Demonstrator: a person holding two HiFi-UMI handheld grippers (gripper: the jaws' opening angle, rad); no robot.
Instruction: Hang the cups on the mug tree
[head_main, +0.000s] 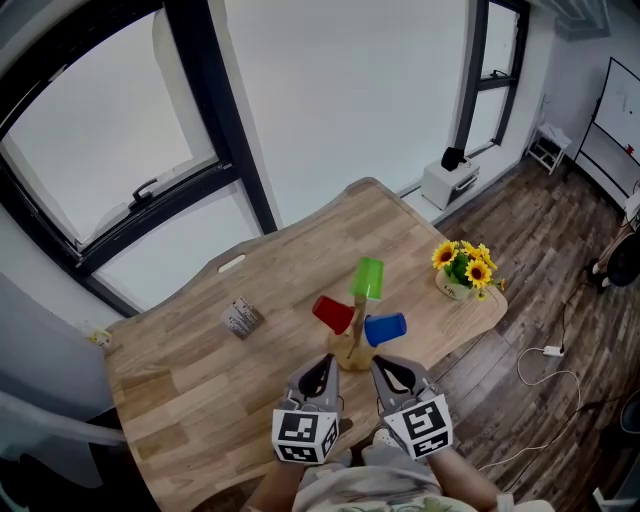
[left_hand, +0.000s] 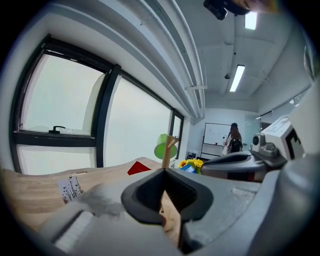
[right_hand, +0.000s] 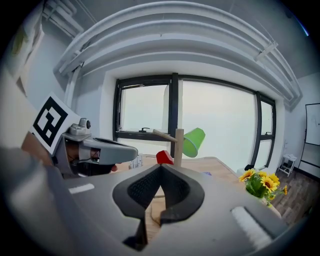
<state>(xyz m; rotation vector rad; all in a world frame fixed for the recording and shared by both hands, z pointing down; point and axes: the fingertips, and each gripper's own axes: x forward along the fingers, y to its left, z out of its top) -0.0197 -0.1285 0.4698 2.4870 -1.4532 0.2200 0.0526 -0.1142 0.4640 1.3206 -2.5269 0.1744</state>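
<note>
The wooden mug tree (head_main: 352, 345) stands near the table's front edge. A green cup (head_main: 368, 278), a red cup (head_main: 333, 313) and a blue cup (head_main: 385, 328) hang on its pegs. My left gripper (head_main: 319, 372) and right gripper (head_main: 392, 371) hover side by side just in front of the tree, both shut and empty. In the left gripper view the shut jaws (left_hand: 164, 172) point at the tree post (left_hand: 165, 150), with the green cup (left_hand: 162, 146) and red cup (left_hand: 139, 168) around it. The right gripper (right_hand: 161, 167) faces the post (right_hand: 178, 145) and green cup (right_hand: 193, 141).
A small white patterned cup (head_main: 241, 318) sits on the wooden table (head_main: 180, 390) left of the tree. A pot of sunflowers (head_main: 463, 268) stands at the table's right end. A small white object (head_main: 232, 263) lies near the far edge. Windows lie beyond.
</note>
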